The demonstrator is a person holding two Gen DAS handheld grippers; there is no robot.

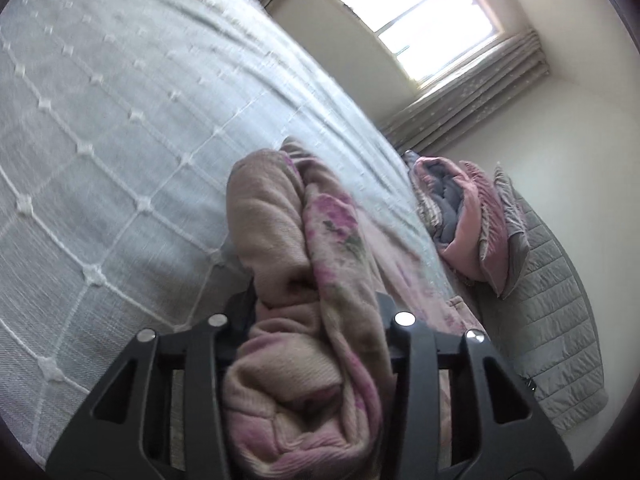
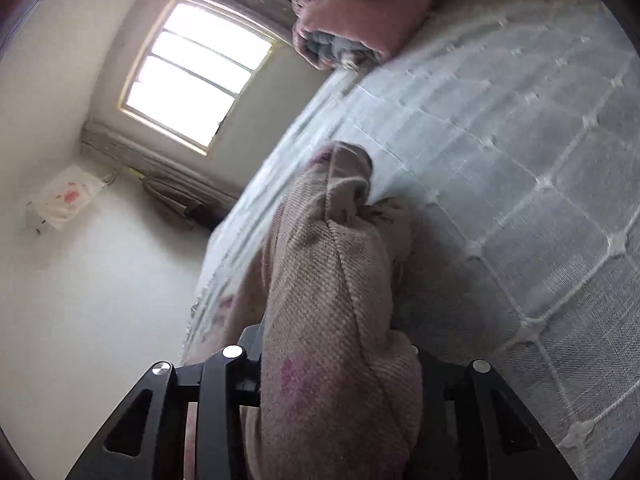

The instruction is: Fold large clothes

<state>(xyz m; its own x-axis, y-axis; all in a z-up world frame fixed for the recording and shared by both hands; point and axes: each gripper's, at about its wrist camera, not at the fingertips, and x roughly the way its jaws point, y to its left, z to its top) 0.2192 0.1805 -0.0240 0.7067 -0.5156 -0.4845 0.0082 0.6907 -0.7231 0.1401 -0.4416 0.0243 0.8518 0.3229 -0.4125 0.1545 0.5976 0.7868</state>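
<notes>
Though bunched, garment [image 1: 304, 280] between both jaws.

Ribbed beige floral cloth garment [image 1: 304, 280], matt woven grey bedspread [image 1: 100, 140], matt black plastic tool [image 1: 316, 320].

Around me is a small bedroom with plain cream walls [image 2: 72, 300]. A bright barred window [image 1: 416, 20] lets in white daylight; in the other view the same window [image 2: 192, 72] glows overexposed. Grey-beige patterned curtains [image 1: 480, 92] hang bunched beside it. Below me spreads the bed's pale grey bedspread with a white stitched diamond grid and small tufts [image 1: 100, 140], also filling my right view [image 2: 540, 200]. A grey quilted headboard [image 1: 548, 320] stands at the bed's end, near a pile of pink and grey folded bedding [image 1: 460, 208]. A white plastic bag with red print [image 2: 64, 200] hangs on the wall.
</notes>
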